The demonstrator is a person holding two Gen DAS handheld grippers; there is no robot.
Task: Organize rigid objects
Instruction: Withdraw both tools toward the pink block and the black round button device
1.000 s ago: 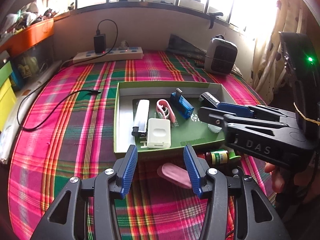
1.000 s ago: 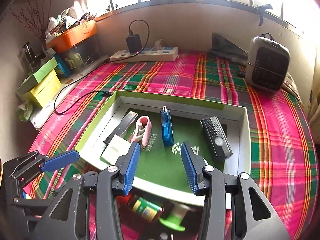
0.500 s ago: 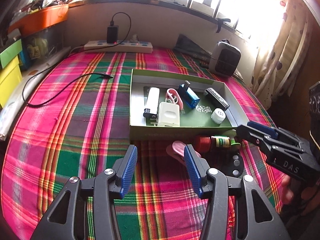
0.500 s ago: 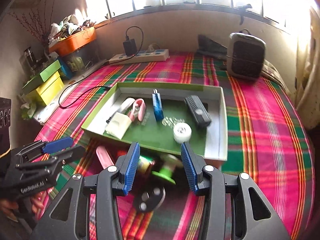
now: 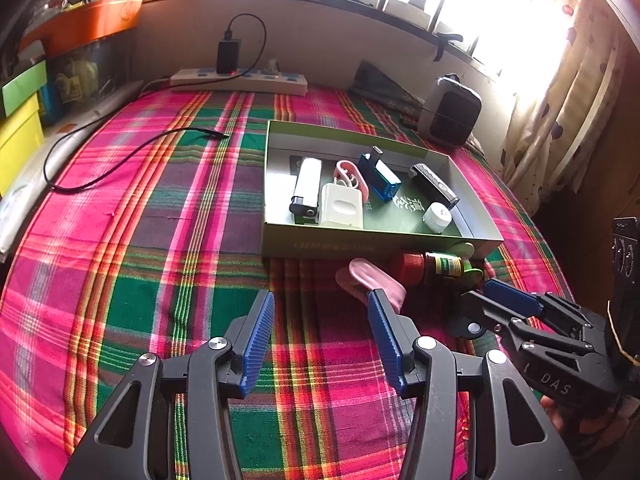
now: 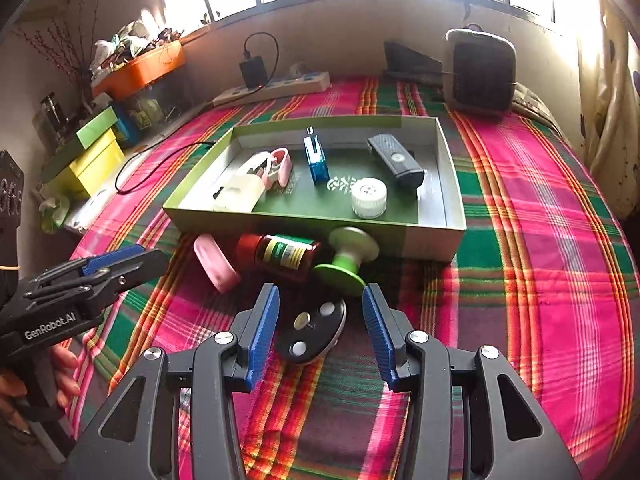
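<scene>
A green box tray (image 5: 376, 245) (image 6: 320, 229) on the plaid cloth holds a white lighter (image 5: 306, 188), a white charger (image 5: 340, 210), a pink clip (image 5: 352, 174), a blue USB stick (image 6: 316, 158), a black device (image 6: 396, 158) and a white cap (image 6: 369, 197). In front of it lie a pink case (image 5: 370, 285) (image 6: 216, 264), a red-capped bottle (image 6: 280, 254), a green spool (image 6: 348, 260) and a black disc (image 6: 312, 332). My left gripper (image 5: 320, 304) (image 6: 132, 258) is open over bare cloth, left of the pink case. My right gripper (image 6: 320, 300) (image 5: 480, 300) is open, with the disc lying between its fingers, untouched.
A power strip (image 5: 240, 80) with a plugged charger and a loose black cable (image 5: 120, 160) lie at the back left. A grey heater (image 6: 480, 70) stands at the back right. Yellow and green boxes (image 6: 94, 152) sit off the left edge, and a curtain (image 5: 560, 100) hangs on the right.
Both grippers have drawn back from the tray toward the near edge. The right gripper, earlier over the tray, now sits low over the black disc. Neither has taken anything.
</scene>
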